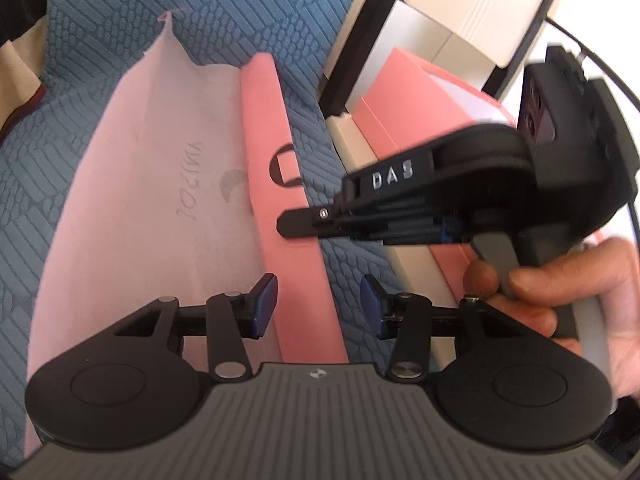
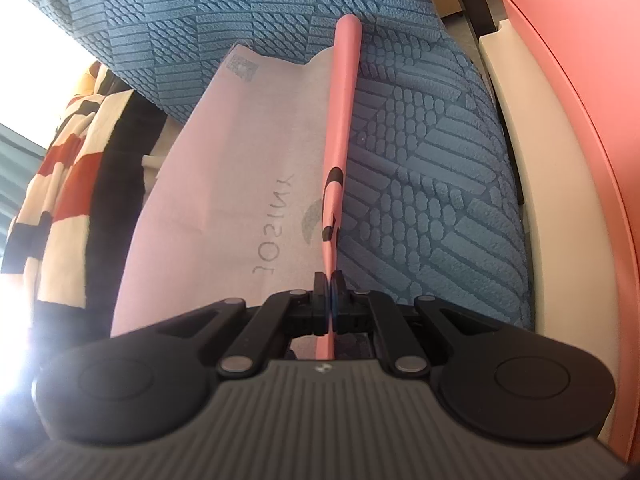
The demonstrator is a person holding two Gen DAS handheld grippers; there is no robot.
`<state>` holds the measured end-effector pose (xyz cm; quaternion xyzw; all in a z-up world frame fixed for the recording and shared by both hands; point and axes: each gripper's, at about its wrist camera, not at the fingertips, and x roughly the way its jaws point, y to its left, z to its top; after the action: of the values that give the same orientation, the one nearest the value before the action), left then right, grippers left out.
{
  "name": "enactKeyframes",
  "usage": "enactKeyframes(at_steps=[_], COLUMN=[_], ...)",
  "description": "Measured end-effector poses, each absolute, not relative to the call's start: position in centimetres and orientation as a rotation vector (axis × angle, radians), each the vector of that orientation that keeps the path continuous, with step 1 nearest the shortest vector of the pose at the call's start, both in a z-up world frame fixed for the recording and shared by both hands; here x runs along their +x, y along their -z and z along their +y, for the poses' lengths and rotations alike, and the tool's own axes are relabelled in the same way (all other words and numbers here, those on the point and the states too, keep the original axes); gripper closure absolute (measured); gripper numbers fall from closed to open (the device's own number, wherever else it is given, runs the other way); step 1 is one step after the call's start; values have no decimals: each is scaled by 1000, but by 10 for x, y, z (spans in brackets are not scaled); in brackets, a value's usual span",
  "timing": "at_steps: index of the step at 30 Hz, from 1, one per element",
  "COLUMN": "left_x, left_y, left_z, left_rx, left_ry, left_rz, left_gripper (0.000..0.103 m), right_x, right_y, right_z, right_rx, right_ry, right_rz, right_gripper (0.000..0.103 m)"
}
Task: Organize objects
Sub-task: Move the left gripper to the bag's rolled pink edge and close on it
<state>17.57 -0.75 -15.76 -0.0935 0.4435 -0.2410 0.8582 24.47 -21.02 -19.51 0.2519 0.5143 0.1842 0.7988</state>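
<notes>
Right hand-held gripper (image 2: 331, 300) pinching the pink flap (image 2: 340, 140) edge-on over the blue cushion (image 2: 420, 168); left hand-held gripper (image 1: 318, 304) spread, empty. Pink bag (image 1: 160, 168) looks thin, floppy, light; grab the stiffer flap edge

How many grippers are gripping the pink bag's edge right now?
1. The right gripper is shut on the pink bag edge; the left gripper stands open over it, gripping nothing.
</notes>
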Motion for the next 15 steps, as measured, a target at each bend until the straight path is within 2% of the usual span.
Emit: enactKeyframes(at_steps=[7,15], left_x=[171,167], left_y=[168,164], left_z=[-27,-21], left_rx=[-68,-120], left_ry=[485,534], left_rz=[958,971], left_gripper=[54,81], right_x=[243,233], right_y=[194,181], right_z=[-213,-202], right_rx=[541,345], right_ry=[-377,-323], right_rz=[1097,1055], right_gripper=[99,98])
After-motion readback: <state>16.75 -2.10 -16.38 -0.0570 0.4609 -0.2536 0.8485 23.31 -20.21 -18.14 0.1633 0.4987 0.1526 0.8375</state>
